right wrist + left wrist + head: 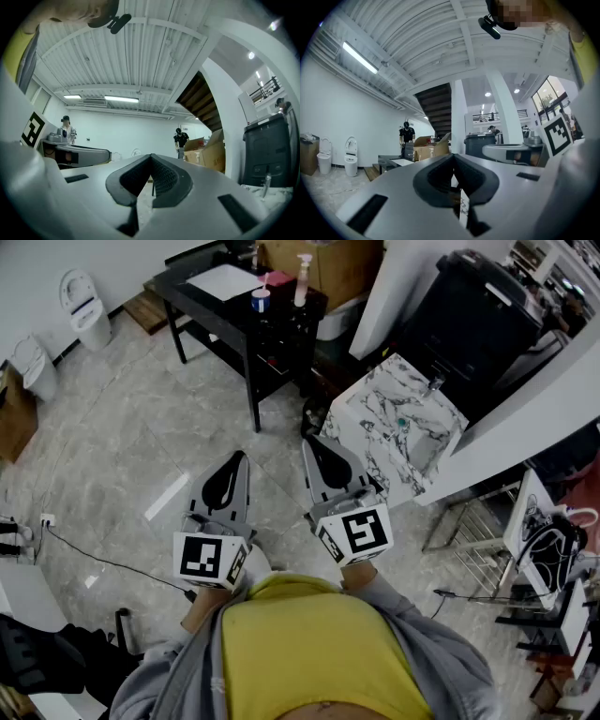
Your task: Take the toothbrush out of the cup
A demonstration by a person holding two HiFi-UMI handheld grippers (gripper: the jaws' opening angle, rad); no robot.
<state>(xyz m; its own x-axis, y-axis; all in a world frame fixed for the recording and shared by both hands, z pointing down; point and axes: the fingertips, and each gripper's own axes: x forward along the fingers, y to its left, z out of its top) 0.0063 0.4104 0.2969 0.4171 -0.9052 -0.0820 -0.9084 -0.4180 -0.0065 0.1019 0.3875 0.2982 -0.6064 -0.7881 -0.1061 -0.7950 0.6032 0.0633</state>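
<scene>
A blue-and-white cup (261, 302) stands far off on a black table (214, 313), with a pink toothbrush (265, 282) sticking up out of it. Both grippers are held close to the person's body, well short of the table and pointing roughly level. In the head view my left gripper (238, 458) and right gripper (309, 442) lie side by side with jaws together and nothing between them. The left gripper view shows its jaws (453, 157) meeting at the tip. The right gripper's jaws (151, 157) are likewise closed and empty.
A pump bottle (303, 279) and a white sheet (225, 282) also sit on the black table. A marble sink counter (398, 423) stands to the right, a black bin (473, 306) beyond it. A toilet (84, 306) is at far left; grey tiled floor (141, 427) lies between.
</scene>
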